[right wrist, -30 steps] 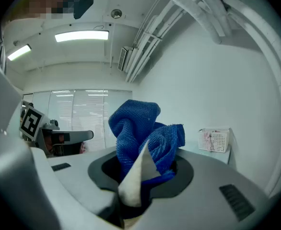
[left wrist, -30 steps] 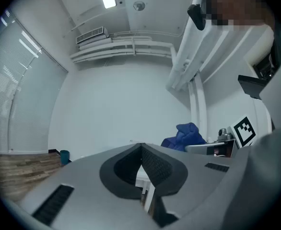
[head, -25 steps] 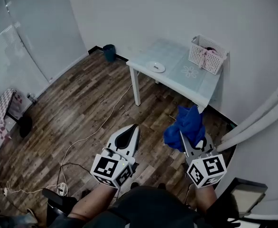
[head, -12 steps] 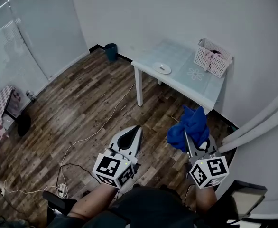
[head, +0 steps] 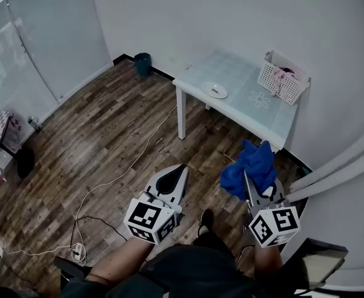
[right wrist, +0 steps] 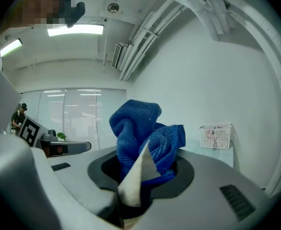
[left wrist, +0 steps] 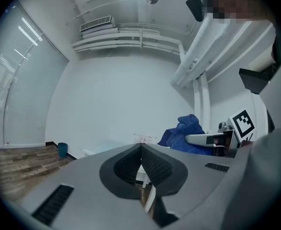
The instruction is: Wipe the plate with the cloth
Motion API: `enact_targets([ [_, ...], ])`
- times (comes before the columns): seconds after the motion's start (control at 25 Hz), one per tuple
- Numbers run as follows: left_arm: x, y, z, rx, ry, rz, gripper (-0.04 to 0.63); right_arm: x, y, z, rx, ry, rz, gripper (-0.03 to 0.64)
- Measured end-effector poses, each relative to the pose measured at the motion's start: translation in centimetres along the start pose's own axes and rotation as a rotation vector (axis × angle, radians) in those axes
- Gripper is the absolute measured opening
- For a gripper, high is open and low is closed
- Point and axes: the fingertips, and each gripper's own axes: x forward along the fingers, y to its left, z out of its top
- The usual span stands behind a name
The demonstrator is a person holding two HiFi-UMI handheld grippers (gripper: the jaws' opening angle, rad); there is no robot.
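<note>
A small white plate (head: 214, 90) lies on a pale table (head: 250, 110) across the room. My right gripper (head: 246, 180) is shut on a bunched blue cloth (head: 250, 167), which stands up above its jaws; in the right gripper view the blue cloth (right wrist: 143, 137) fills the middle. My left gripper (head: 177, 169) is shut with nothing between its jaws. Both are held level over the wooden floor, well short of the table. In the left gripper view my left gripper (left wrist: 141, 147) has the blue cloth (left wrist: 183, 135) to its right.
A white slatted basket (head: 284, 77) stands at the table's far right corner. A dark bin (head: 142, 63) sits by the back wall. White cables (head: 117, 176) trail over the floor to a power strip (head: 77, 251). White pipes (head: 337, 160) run at the right.
Both grippers have advanced toward the table, the cloth still held. The table and plate sit a little lower and nearer in the head view.
</note>
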Motion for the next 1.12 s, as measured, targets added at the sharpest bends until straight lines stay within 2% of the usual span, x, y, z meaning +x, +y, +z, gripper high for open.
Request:
enact_targets([
  [0.12,2.7,1.6,-0.4,0.015,0.015,0.019,0.009,2.9,-1.9,-0.3,0.012,0.007,0.019,0.137],
  [0.32,7.5,3.3,1.1,0.101,0.033,0.04,0.008,7.5,-5.1,0.9,0.02,-0.004,0.047,0.137],
  [0.64,16.1,4.7,1.9,0.185,0.076,0.061,0.009,13.4,-11.6,2.6,0.033,-0.008,0.087,0.137],
  [0.84,20.8,4.6,1.9,0.192,0.08,0.063,0.009,16.5,-15.5,3.3,0.041,-0.022,0.111,0.137],
  [1.12,24.7,5.7,2.2,0.23,0.114,0.08,0.009,20.2,-17.8,4.1,0.06,-0.031,0.146,0.137],
])
